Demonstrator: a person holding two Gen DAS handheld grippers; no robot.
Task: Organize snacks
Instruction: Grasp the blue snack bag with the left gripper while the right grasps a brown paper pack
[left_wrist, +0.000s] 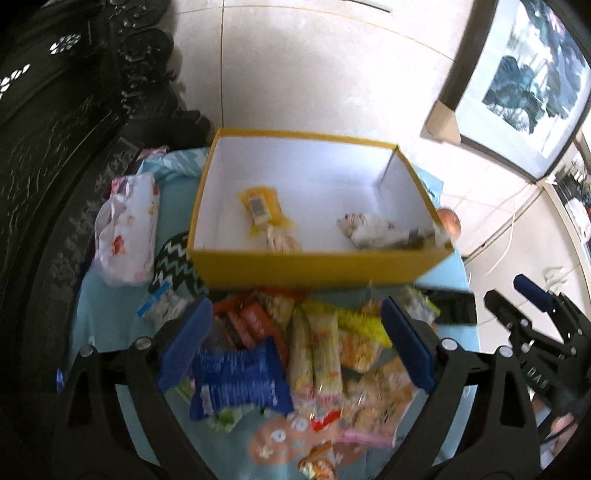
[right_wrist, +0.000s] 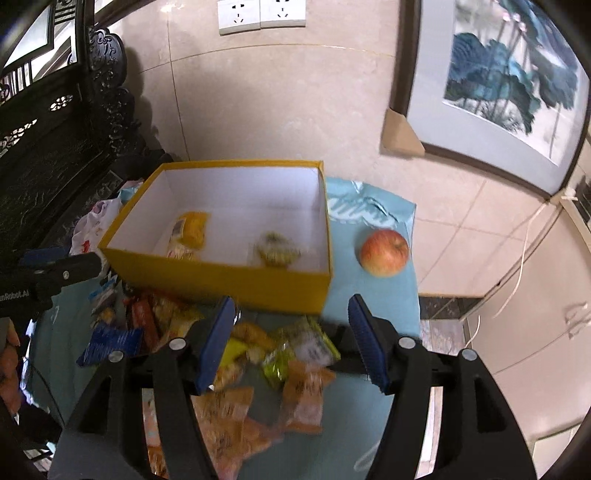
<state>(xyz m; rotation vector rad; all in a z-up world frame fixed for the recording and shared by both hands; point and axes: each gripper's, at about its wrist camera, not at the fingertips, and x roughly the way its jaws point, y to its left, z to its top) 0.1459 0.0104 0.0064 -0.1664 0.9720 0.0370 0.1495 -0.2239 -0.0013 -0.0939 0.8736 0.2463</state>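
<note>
- So right now both grippers hang over the heap of loose snacks (left_wrist: 314, 354) on the blue cloth (right_wrist: 388, 295), just in front of the yellow box (left_wrist: 317, 264).
- Left gripper (left_wrist: 295, 343): blue pads spread wide, nothing between them, so it's released. It sits above the blue wafer pack (left_wrist: 240, 376) and the pale long packets (left_wrist: 314, 358).
- Right gripper (right_wrist: 291, 343): jaws apart as well, empty, with the green packet (right_wrist: 280, 365) and the orange packets (right_wrist: 303, 391) under it.
- The box already has a yellow pouch (left_wrist: 260, 208) plus another small pack beside it on one side, and a whitish wrapped snack (left_wrist: 373, 229) on the other. Most of the floor is bare, so I'd call this early days.
- My guess is the step in hand is picking the next packet from the heap. Tips:
  - go for one lying on top, not buried, or you'll drag its neighbours along
  - pinch across the narrow side of the wrapper; they look slippery and crinkly
  - lift clear of the box's near wall before moving over it
  - lay it on bare floor in the box, not on what's there
- The apple (right_wrist: 384, 253) sits on the cloth beside the box. Leave it be, it could roll if bumped.
</note>
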